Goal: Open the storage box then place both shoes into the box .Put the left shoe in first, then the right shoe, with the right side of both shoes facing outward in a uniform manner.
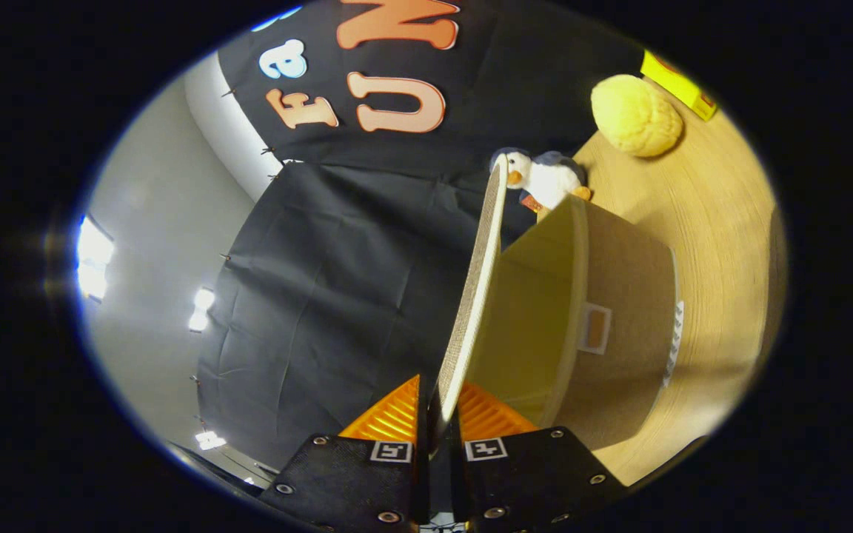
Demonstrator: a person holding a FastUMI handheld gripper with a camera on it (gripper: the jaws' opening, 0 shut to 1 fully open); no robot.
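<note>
box lid (480, 281) edge pinched between gripper (439, 414) jaws — box (619, 311) open.

No words, brand names or numbers can be read. Two small square black-and-white coded markers (390, 451) sit on the gripper (437, 392), one behind each finger; its fingers are closed on the edge of the tan cardboard storage box's raised lid (478, 289). The tan cardboard storage box (619, 326) carries a small white rectangular label (594, 328) with an orange patch, its print too small to make out. A white strip (673, 344) along the box's side edge shows illegible marks. A flat yellow packet (682, 85) on the wooden table bears a blurred red mark.
</note>
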